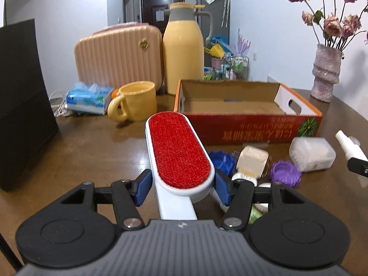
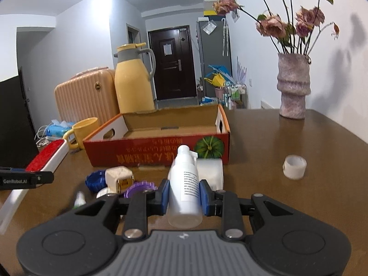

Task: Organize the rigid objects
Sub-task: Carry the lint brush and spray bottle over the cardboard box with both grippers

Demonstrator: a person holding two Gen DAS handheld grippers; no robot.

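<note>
My left gripper (image 1: pixel 181 187) is shut on a white lint brush with a red pad (image 1: pixel 178 150), held above the table and pointing toward an open red cardboard box (image 1: pixel 253 127). In the right wrist view the same brush (image 2: pixel 49 153) shows at the left edge. My right gripper (image 2: pixel 182 197) is shut on a white spray bottle (image 2: pixel 185 184), upright and lifted off the table in front of the box (image 2: pixel 161 148). Below lie a blue cap (image 1: pixel 222 161), a purple cap (image 1: pixel 285 172), a cream square item (image 1: pixel 251 161) and a translucent white container (image 1: pixel 311 153).
A yellow mug (image 1: pixel 135 101), yellow thermos jug (image 1: pixel 182 50), pink case (image 1: pixel 118 57) and tissue pack (image 1: pixel 88 97) stand behind the box. A black bag (image 1: pixel 21 101) is at the left. A vase of dried flowers (image 2: pixel 293 85) and a tape roll (image 2: pixel 294 166) are on the right.
</note>
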